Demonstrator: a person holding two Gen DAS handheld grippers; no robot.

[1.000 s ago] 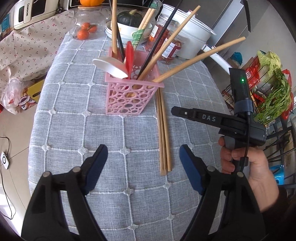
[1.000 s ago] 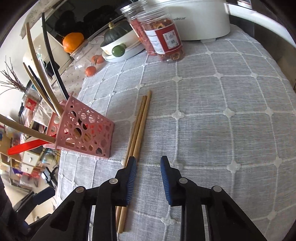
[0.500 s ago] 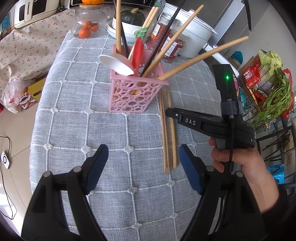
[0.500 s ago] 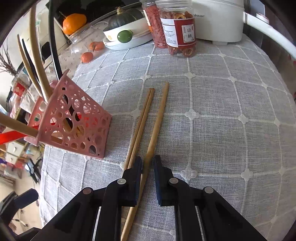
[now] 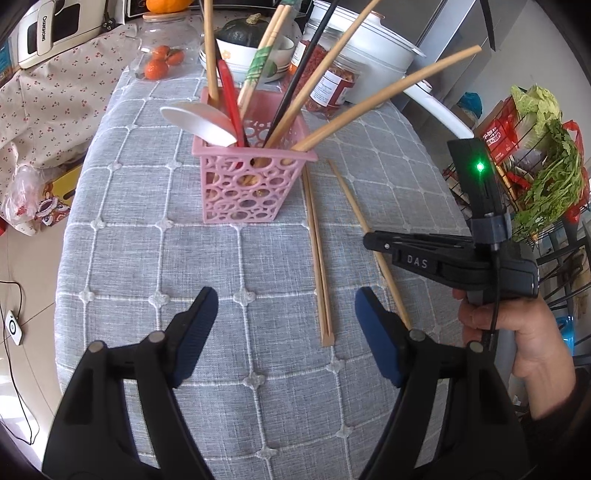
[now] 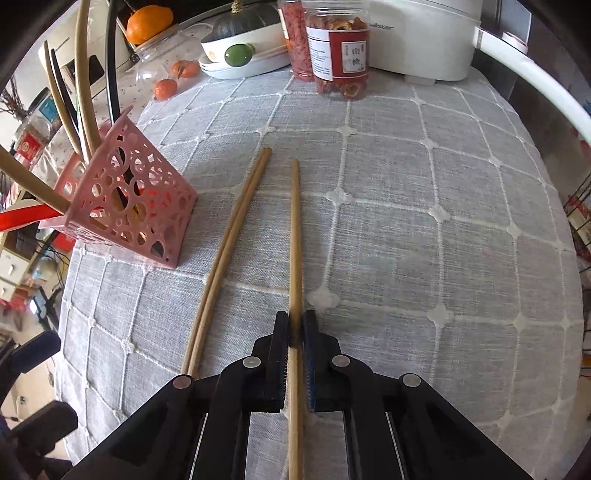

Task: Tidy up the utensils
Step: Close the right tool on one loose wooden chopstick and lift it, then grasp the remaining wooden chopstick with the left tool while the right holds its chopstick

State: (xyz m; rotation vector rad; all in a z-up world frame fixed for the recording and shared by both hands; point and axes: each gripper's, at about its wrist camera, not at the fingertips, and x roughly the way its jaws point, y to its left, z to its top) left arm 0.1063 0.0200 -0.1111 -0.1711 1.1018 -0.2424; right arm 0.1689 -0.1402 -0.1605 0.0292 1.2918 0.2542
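Note:
A pink openwork basket [image 5: 247,184] [image 6: 133,206] stands on the grey checked tablecloth [image 5: 155,266], holding several chopsticks, a white spoon and a red utensil. Beside it a pair of wooden chopsticks [image 5: 316,251] [image 6: 229,251] lies flat. My right gripper [image 6: 295,325] [image 5: 369,240], held by a hand, is shut on a third wooden chopstick [image 6: 294,229] [image 5: 351,199] near its near end; that stick lies angled away from the pair. My left gripper [image 5: 286,310] hovers over the cloth in front of the basket, its jaws wide and closing a little, with nothing between them.
Two red-labelled jars [image 6: 340,48], a white cooker [image 6: 417,33], a bowl with a dark squash [image 6: 240,55] and a glass jar of tangerines [image 5: 159,62] stand at the table's far end. A wire rack of greens [image 5: 546,177] stands off the right edge.
My right gripper's jaws have shut on one chopstick, and that stick now lies apart from the other two, turned to the right. The left gripper has stayed in place.

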